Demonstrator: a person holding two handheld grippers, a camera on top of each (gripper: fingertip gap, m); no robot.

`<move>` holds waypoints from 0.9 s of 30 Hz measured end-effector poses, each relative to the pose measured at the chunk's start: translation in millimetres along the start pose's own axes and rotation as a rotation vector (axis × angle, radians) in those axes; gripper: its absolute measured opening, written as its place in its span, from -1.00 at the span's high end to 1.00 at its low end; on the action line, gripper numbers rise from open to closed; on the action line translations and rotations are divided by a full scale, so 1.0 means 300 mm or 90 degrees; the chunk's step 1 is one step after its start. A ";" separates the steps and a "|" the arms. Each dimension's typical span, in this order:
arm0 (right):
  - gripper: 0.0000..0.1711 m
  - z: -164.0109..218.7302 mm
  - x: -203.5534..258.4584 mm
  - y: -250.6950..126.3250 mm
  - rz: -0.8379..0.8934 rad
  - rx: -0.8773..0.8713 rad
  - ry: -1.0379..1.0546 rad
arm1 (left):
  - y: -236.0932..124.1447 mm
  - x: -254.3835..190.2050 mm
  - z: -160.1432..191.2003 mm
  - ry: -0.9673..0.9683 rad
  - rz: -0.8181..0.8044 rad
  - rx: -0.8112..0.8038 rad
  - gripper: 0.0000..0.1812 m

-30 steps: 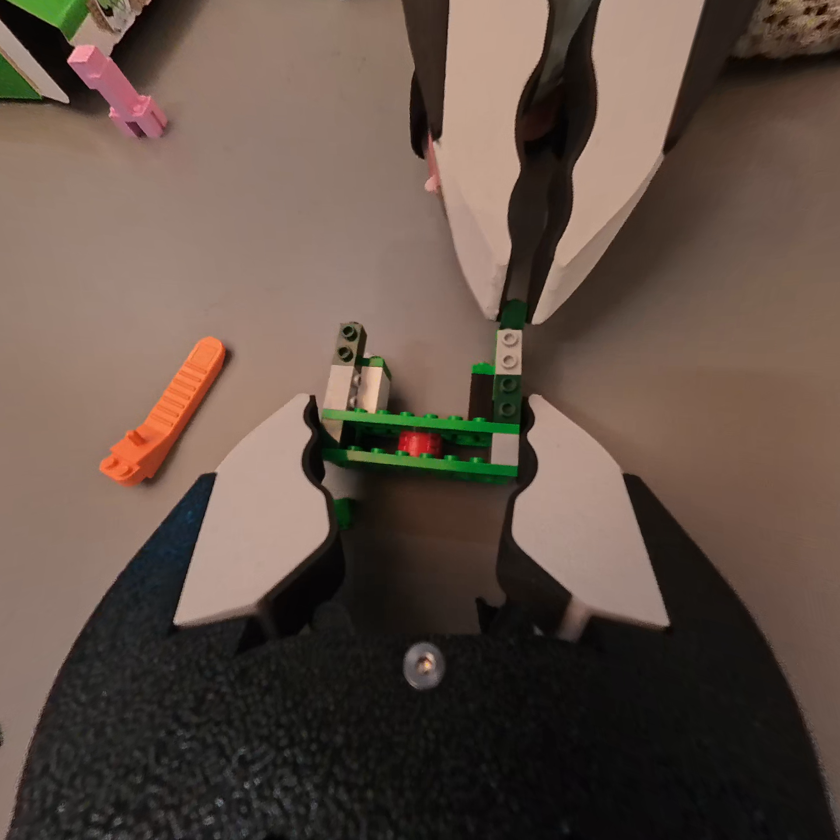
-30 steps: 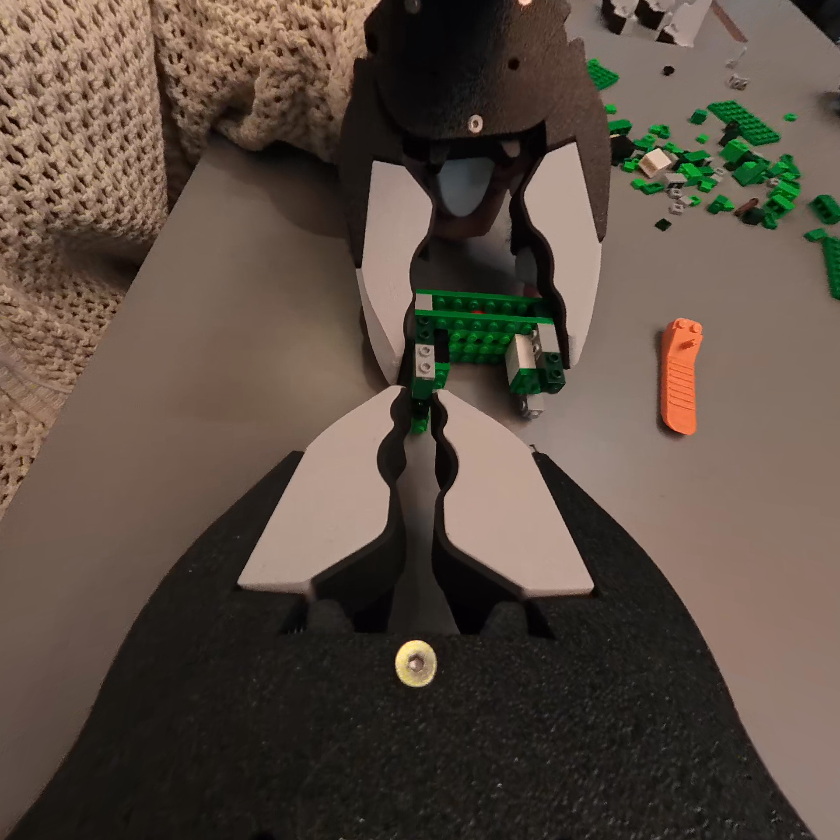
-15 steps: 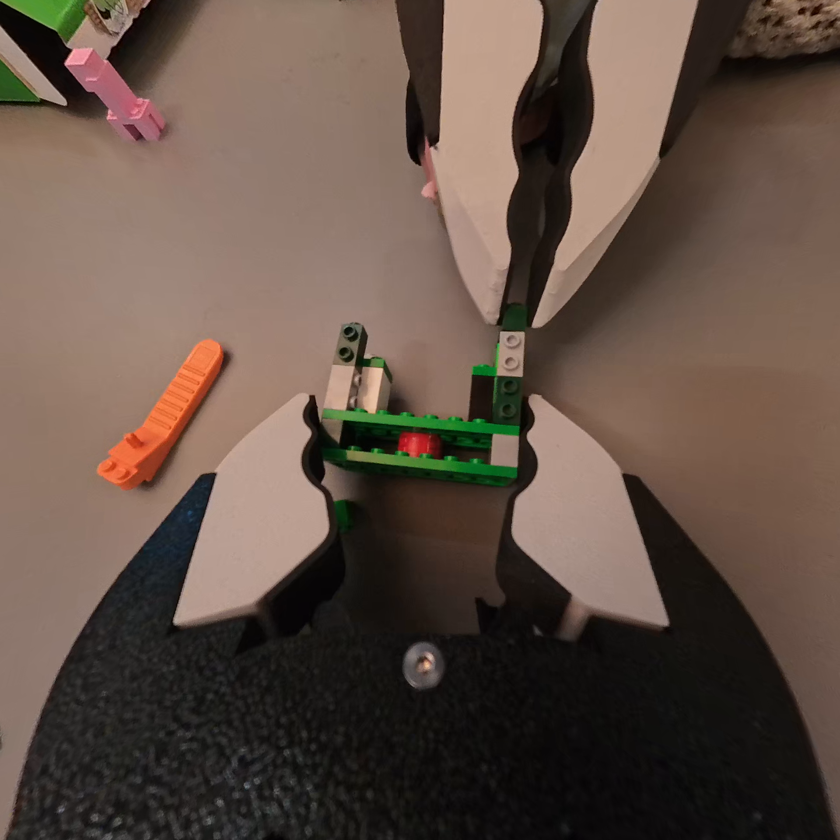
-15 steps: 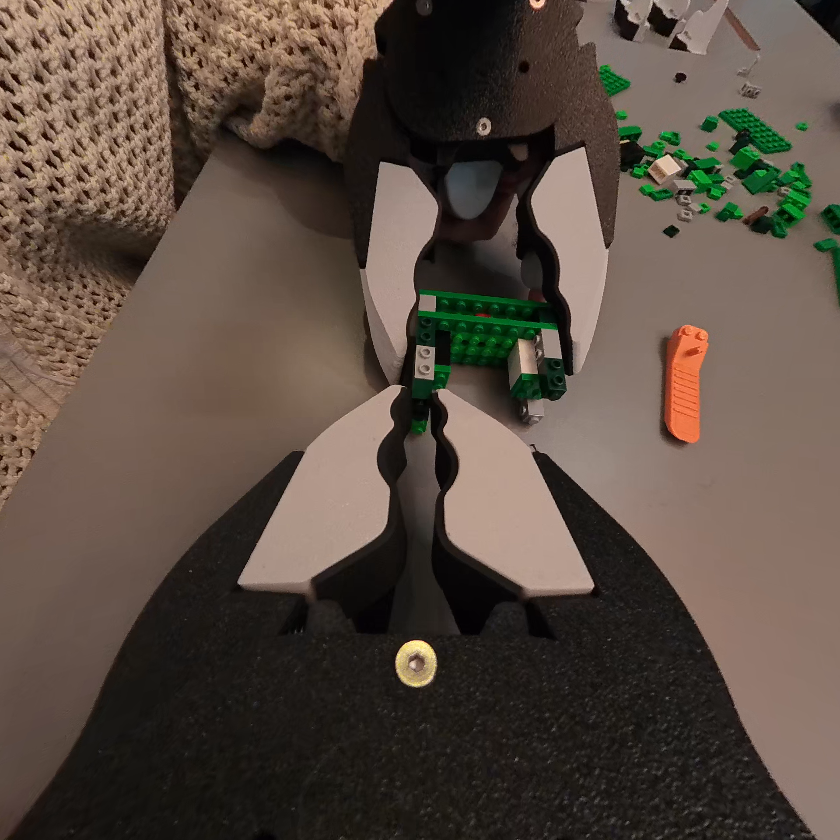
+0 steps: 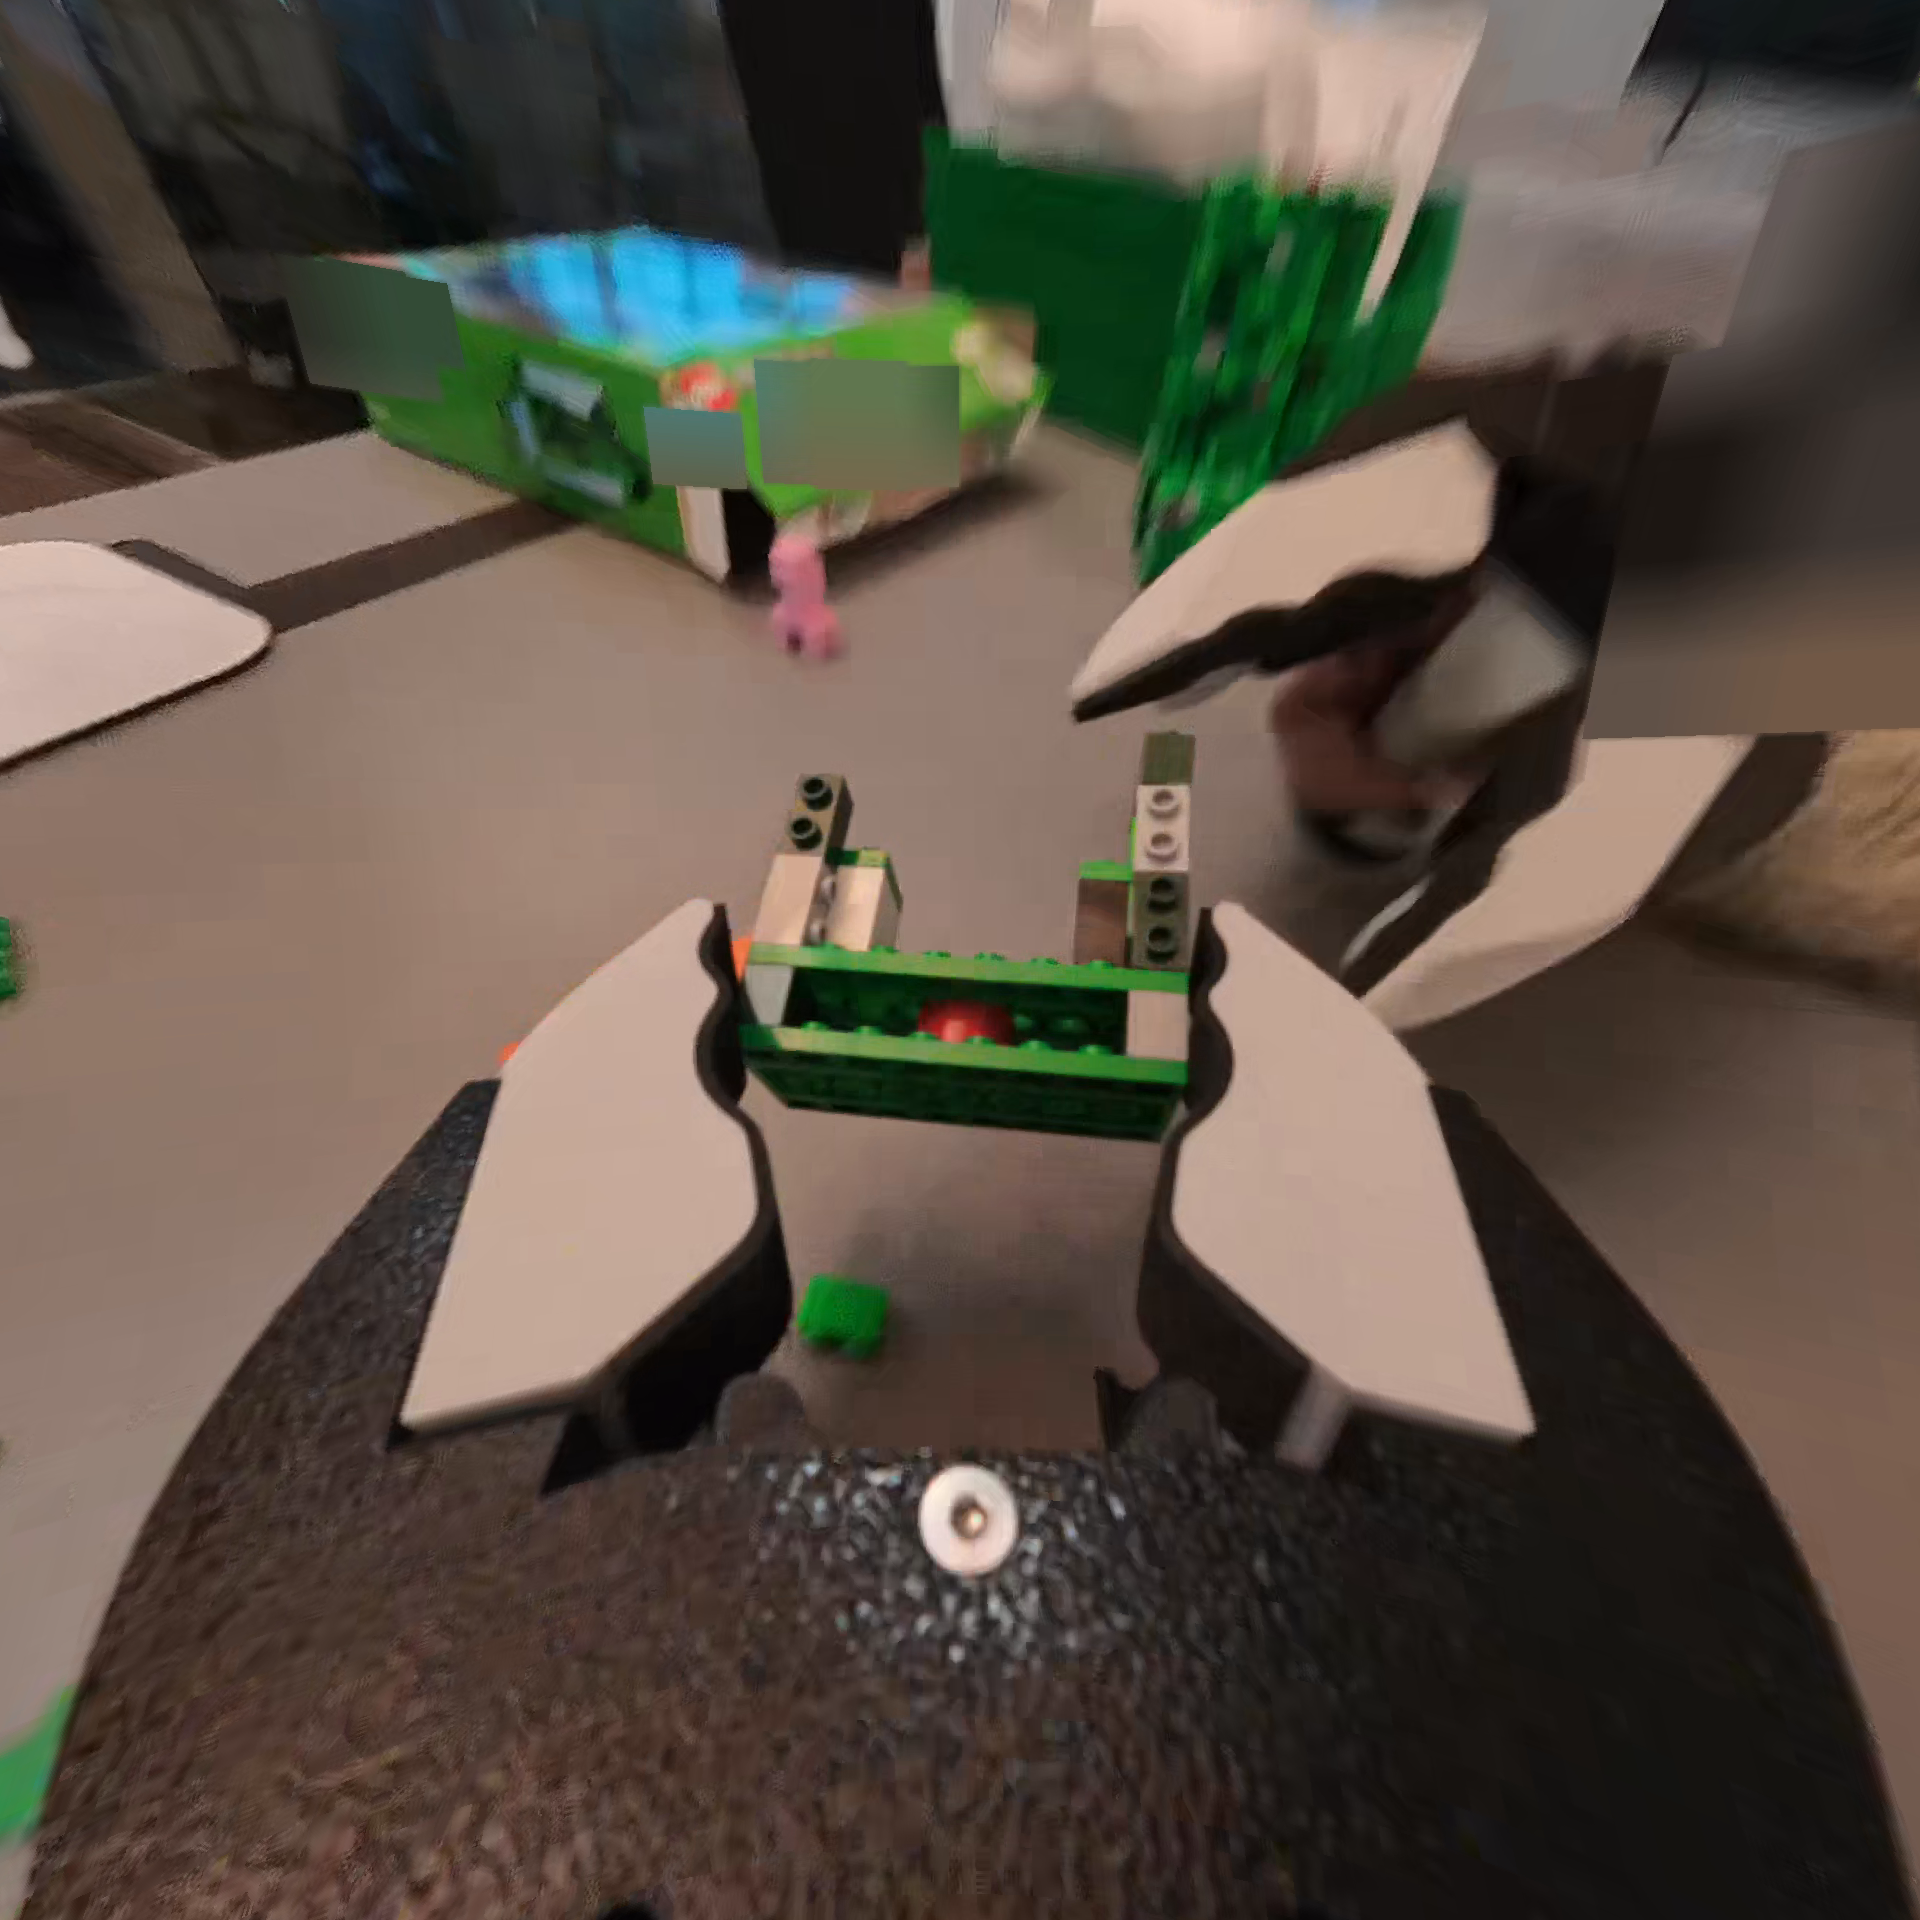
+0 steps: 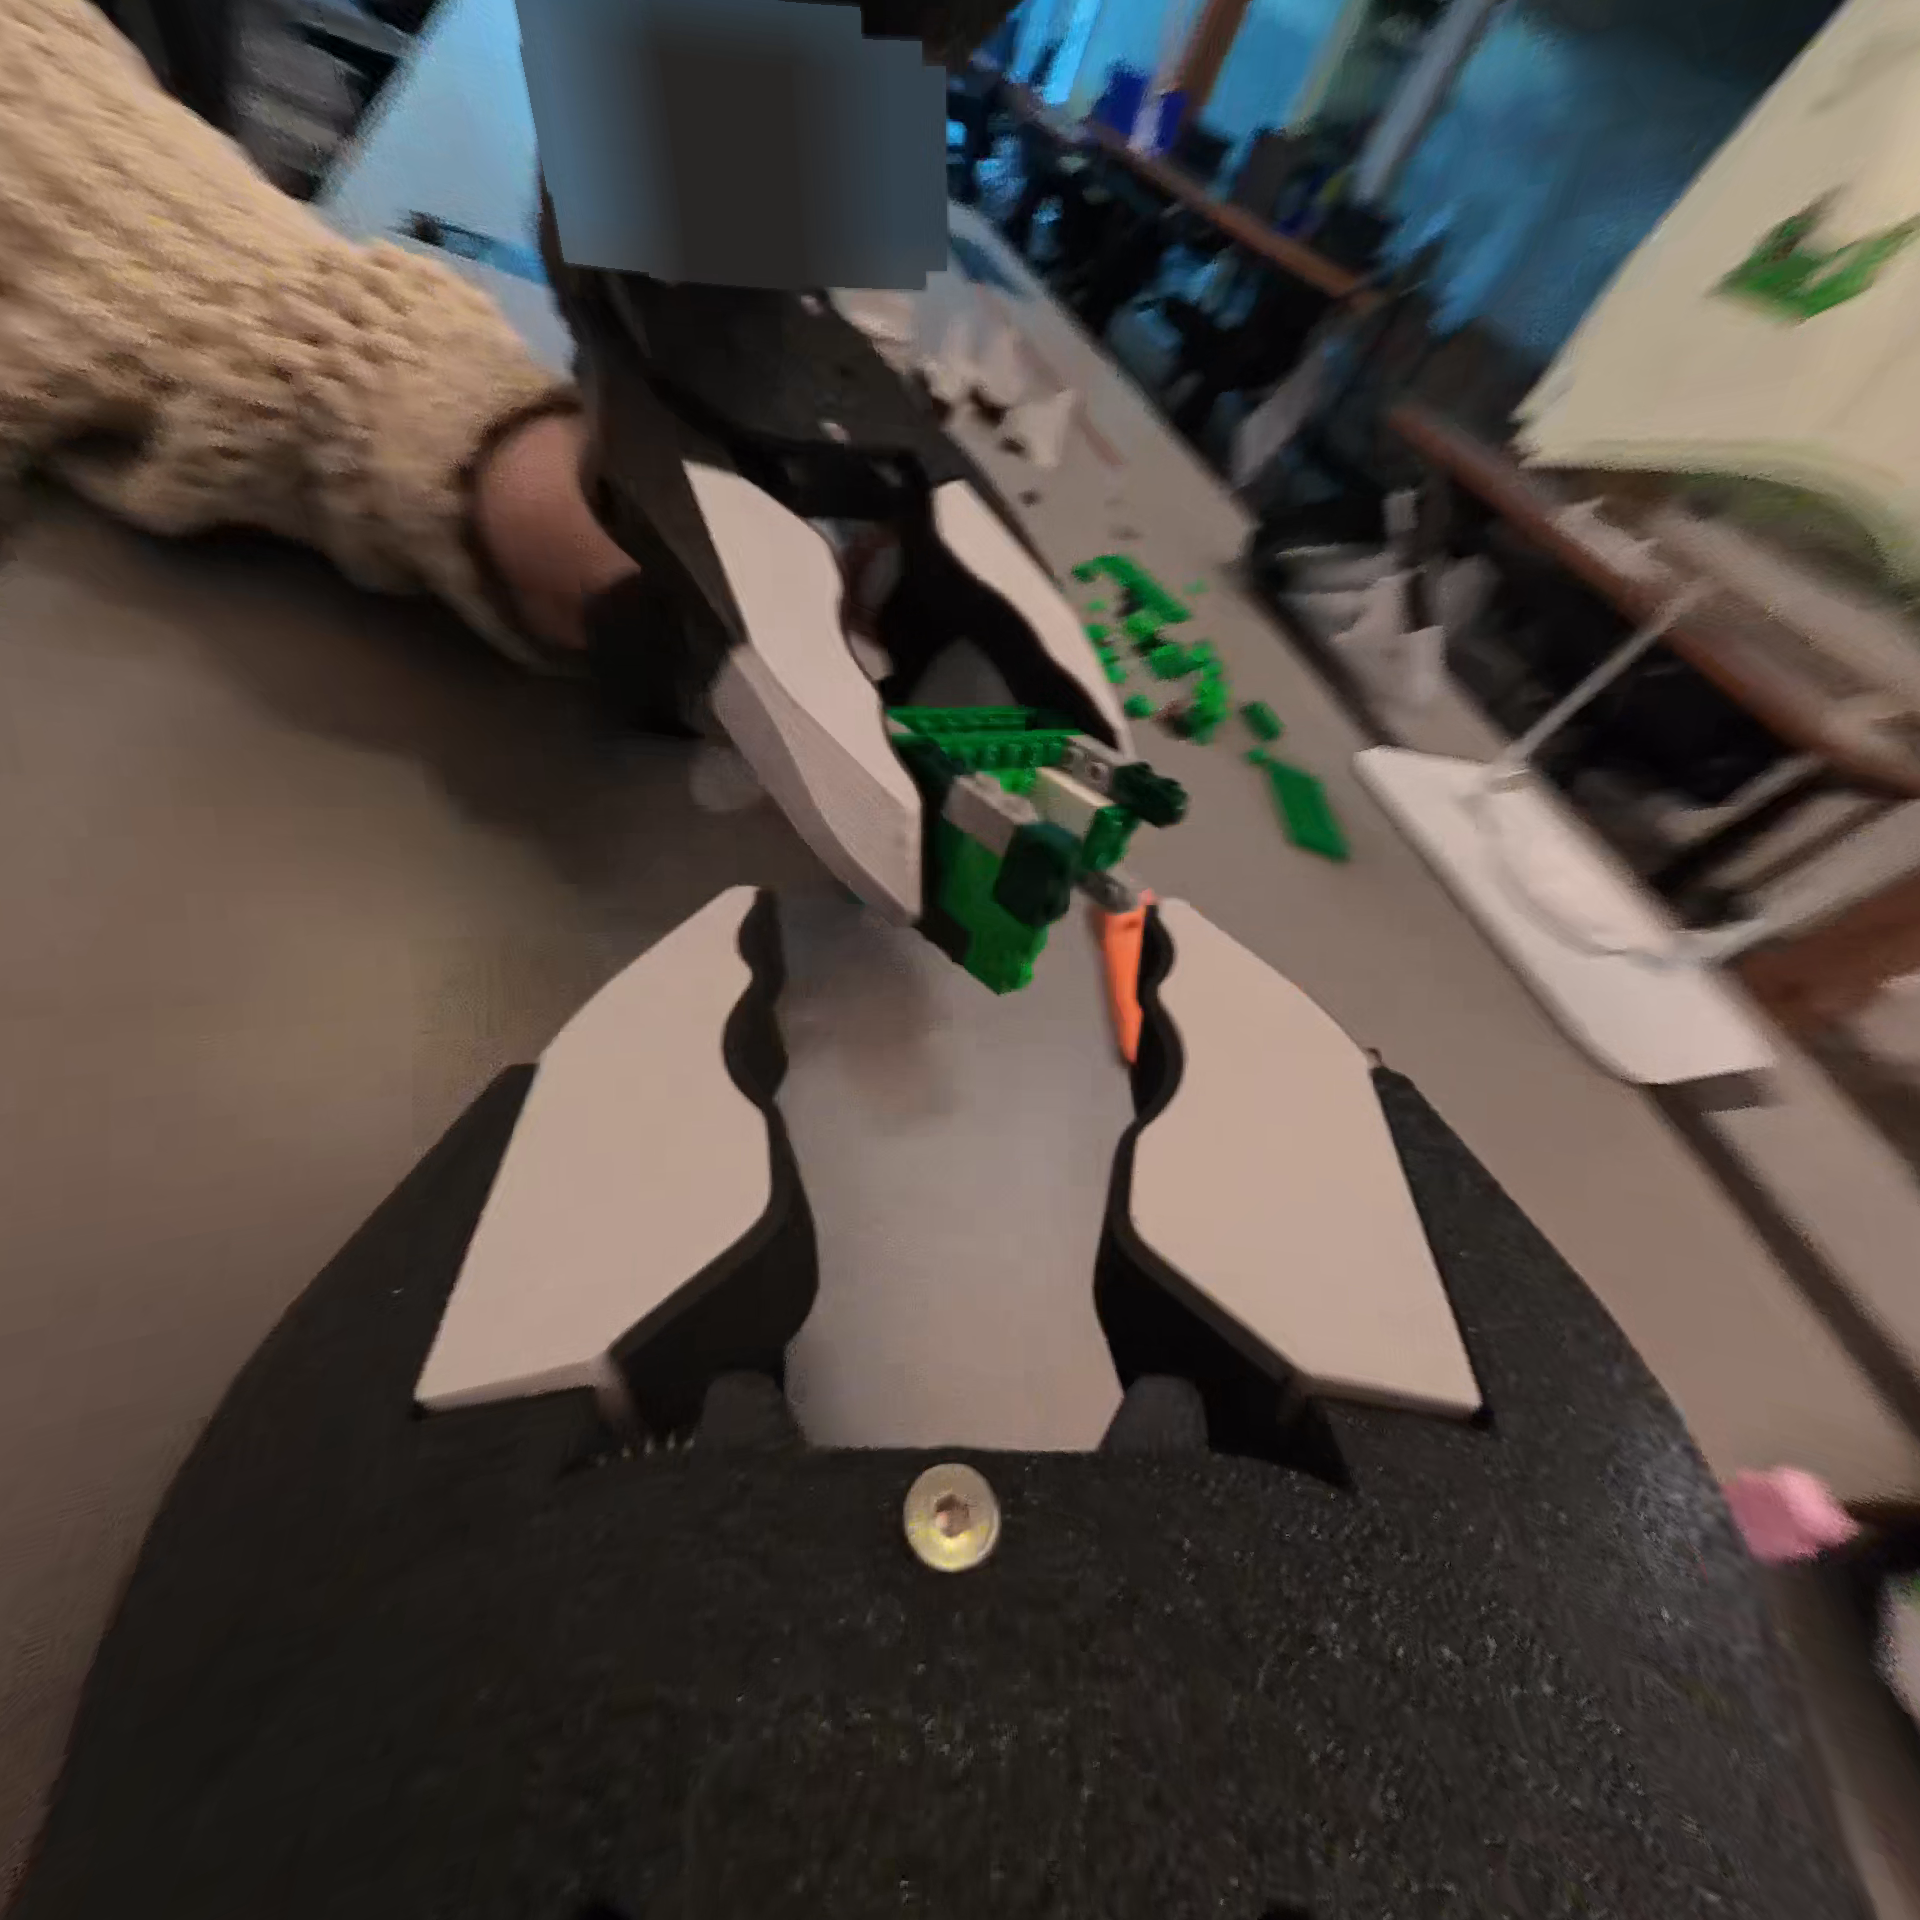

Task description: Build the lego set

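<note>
Grey desk [image 5: 312, 810] carries a loose green brick [image 5: 844, 1315] nearest. Above it the left hand-held gripper [image 5: 966, 1023] clamps the green lego build [image 5: 966, 997], lifted off the surface. Beyond, the right hand-held gripper [image 6: 951, 997] hangs spread and empty, with a pink figure [image 5: 802, 603] and green box [image 5: 675, 395] farthest.

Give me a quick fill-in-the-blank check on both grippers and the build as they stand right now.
1. The left gripper is shut on the green ____.
2. The right gripper is ____, with nothing between its fingers.
3. A small ____ figure stands in front of the green box.

Missing words: lego build; open; pink
</note>
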State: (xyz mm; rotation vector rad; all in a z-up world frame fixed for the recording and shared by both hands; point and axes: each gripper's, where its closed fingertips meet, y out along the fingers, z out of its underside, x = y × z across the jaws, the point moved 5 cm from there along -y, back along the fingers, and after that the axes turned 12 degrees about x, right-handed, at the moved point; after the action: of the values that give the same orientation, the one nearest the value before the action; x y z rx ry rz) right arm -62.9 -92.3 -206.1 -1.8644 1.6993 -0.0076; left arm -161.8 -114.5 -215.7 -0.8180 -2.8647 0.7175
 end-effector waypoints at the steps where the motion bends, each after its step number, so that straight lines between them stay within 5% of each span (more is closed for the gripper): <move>1: 0.14 -0.015 -0.011 0.001 0.063 0.003 -0.025 | -0.013 -0.008 -0.022 -0.043 0.030 -0.042 0.09; 6: -0.09 -0.074 -0.006 0.016 0.235 0.002 -0.134 | -0.038 -0.030 -0.069 -0.202 0.131 -0.154 0.09; 12: 0.00 -0.139 0.020 0.027 0.341 -0.011 -0.211 | -0.030 -0.046 -0.070 -0.295 0.199 -0.186 0.09; 27: 0.13 -0.146 0.031 0.041 0.350 0.009 -0.178 | -0.019 -0.051 -0.055 -0.338 0.250 -0.193 0.09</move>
State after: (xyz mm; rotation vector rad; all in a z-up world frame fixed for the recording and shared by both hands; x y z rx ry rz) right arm -89.7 -119.1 -179.4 -1.2627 1.9357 0.4379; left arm -148.2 -119.9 -197.8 -1.4588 -3.3806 0.6112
